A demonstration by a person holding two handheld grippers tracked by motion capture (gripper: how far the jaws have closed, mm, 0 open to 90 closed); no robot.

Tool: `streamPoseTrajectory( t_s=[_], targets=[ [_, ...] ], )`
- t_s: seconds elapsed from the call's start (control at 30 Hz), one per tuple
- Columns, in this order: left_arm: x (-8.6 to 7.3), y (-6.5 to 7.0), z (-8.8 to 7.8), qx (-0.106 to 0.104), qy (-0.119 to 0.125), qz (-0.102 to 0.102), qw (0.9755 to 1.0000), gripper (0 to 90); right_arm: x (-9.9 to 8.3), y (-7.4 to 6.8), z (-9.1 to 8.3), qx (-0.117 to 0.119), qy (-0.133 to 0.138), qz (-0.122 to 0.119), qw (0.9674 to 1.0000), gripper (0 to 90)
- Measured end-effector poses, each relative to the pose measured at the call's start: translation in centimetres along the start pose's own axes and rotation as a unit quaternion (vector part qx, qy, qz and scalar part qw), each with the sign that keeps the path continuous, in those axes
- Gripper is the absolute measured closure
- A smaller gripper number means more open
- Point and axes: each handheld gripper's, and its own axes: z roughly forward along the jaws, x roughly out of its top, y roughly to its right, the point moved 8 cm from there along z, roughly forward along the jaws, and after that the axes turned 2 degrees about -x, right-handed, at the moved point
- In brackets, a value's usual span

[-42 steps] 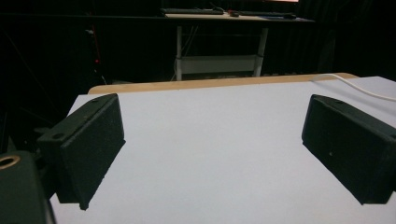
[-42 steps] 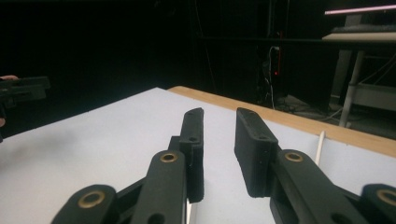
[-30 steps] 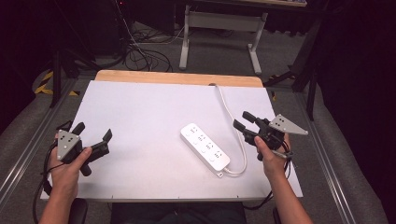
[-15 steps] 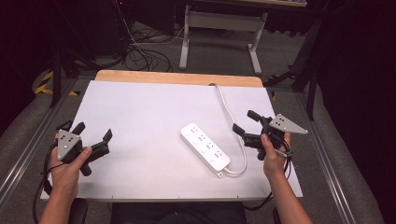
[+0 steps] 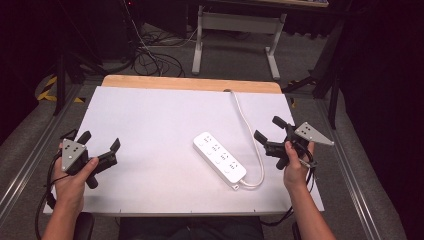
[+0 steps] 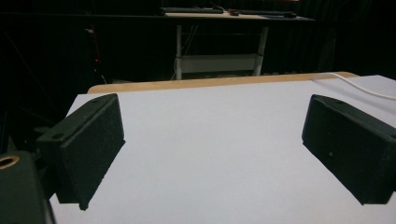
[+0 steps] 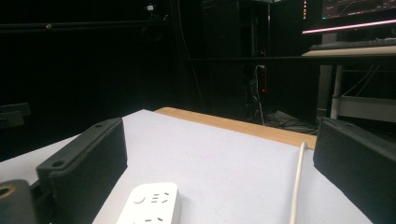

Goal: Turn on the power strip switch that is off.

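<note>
1. White rectangular plastic power strip (image 5: 219, 160) lying flat and slantwise on the white-topped bench (image 5: 150, 125), right of the middle, well apart from the bench's left side.
2. White round cable (image 5: 247, 125) running from the strip's near end, looping to the right, then leading away over the light wooden far edge (image 5: 190, 83) of the bench.
3. Right black 2-jaw tool (image 5: 266, 134) held in the right hand (image 5: 295, 167) just beside the cable's right side, pointing left toward the strip; jaws just opened wide, nothing between the pads, no contact with strip or cable.
4. Seen along the right tool (image 7: 219, 158): strip's end (image 7: 152, 205) low between the 2 jaws, cable (image 7: 297, 186) near the right-hand one, both farther off on the bench.
5. Left black 2-jaw tool (image 5: 100, 140) held in the left hand (image 5: 72, 175) over the bench's left edge, jaws spread wide, gripping nothing.
6. Seen along the left tool (image 6: 212, 154): bare white bench top between the jaws, cable (image 6: 355, 84) at the far right.
</note>
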Motion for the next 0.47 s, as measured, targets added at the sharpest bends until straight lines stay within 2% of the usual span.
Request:
streamPoseTrajectory(
  t_s=[0.47],
  targets=[
    [0.02, -0.03, 0.03, 0.000, 0.001, 0.000, 1.0000, 6.1, -0.04, -0.15, 0.04, 0.009, 0.004, -0.003, 0.9999, 4.4]
  ],
)
